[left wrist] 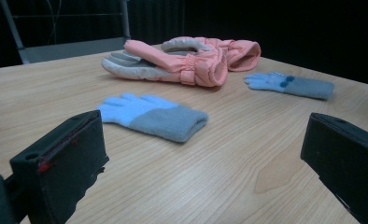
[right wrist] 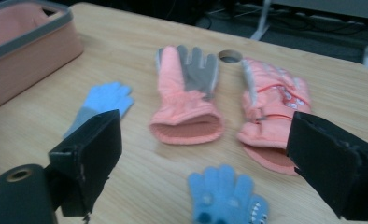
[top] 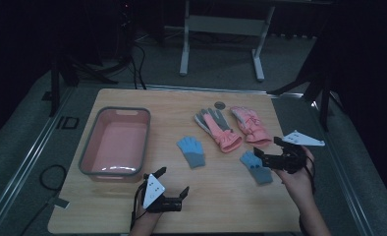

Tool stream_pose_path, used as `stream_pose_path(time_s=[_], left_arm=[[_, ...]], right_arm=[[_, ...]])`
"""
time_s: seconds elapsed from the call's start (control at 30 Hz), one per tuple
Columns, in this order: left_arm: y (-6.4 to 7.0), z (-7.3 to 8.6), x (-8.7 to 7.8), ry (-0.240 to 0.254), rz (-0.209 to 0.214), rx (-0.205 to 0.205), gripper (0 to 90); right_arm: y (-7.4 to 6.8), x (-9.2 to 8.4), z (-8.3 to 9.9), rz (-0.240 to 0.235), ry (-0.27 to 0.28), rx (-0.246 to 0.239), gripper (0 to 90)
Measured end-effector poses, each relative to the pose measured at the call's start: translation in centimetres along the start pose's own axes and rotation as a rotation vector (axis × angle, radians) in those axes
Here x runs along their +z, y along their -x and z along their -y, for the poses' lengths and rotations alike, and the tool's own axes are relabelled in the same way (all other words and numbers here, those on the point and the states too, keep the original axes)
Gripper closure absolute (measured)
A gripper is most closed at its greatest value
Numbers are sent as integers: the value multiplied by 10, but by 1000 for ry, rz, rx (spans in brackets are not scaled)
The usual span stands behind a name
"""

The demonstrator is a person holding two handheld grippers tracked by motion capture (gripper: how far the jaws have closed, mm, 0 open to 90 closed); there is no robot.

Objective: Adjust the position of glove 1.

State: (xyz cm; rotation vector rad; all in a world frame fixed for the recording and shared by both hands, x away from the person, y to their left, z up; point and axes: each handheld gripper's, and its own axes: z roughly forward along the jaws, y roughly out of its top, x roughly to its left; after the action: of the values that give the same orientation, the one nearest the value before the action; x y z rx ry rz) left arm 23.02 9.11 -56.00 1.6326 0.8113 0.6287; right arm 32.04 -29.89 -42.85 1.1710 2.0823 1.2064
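**Hovering over the blue gloves, both hand-held grippers open and empty**

Hovering just off the near blue glove, the right hand-held gripper has jaws spread wide, nothing between them. Right gripper view: that glove lies below and between the jaws, fingers pointing away from the camera, dark dots on its palm; pads not touching it.

Left hand-held gripper sits low over the worktop near the front edge, just in front of the bin. Jaws wide apart, empty. Left gripper view: bare wood between the jaws, second blue glove lying flat ahead of them, well clear of the pads.

Gloves:
- second blue glove: mid-worktop, between bin and pink gloves, grey cuff toward the person.
- near blue glove: right of it, closer to the right edge, the two apart.
- pink glove, grey palm up: behind the blue ones, cuff toward the person.
- other pink glove: just beside the first on its right, cuff toward the person; touching or not, cannot tell.

Bin: pink, grey rim, left side of the worktop, looks empty inside. Small round hole in the worktop just behind the pink gloves. All four gloves lie on the worktop, outside the bin.
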Motion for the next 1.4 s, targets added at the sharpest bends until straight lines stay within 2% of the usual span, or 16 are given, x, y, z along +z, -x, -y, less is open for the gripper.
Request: stream_pose_path(time_s=[0.07,0.17,0.2,0.27,0.4,0.5,0.63,0.77,0.9,1.0,1.07,1.13,1.27,1.4], left_arm=[[0,0,0,-1,2,1,3],[0,0,0,-1,3,1,3],[0,0,0,-1,3,2,3],[0,0,0,-2,4,5,3],[0,0,0,-4,8,4,3],[0,0,0,-4,8,2,3],[0,0,0,-3,8,3,3],[0,0,0,-4,10,3,3],[0,0,0,-4,11,5,3],[0,0,0,-6,12,7,3],[0,0,0,-5,14,7,2],[0,0,0,-4,15,6,3],[-1,0,0,-5,18,5,3],[-1,0,0,-5,18,5,3]], right_arm=[[-9,6,-5,-1,-10,-17,99],[-12,9,-6,6,-8,-19,99],[-18,14,-9,-3,-6,-38,100],[-23,19,-12,-34,-10,-46,103],[-34,29,-17,-64,-8,-73,140],[-41,39,-21,-107,-18,-76,160],[-52,53,-24,-135,-36,-94,184],[-62,67,-26,-162,-42,-104,255],[-74,82,-26,-194,-59,-129,276],[-82,94,-24,-205,-65,-144,323],[-87,102,-23,-200,-68,-162,384],[-92,112,-20,-219,-71,-168,460],[-101,132,-16,-242,-111,-189,520],[-106,152,-14,-267,-140,-179,578]])
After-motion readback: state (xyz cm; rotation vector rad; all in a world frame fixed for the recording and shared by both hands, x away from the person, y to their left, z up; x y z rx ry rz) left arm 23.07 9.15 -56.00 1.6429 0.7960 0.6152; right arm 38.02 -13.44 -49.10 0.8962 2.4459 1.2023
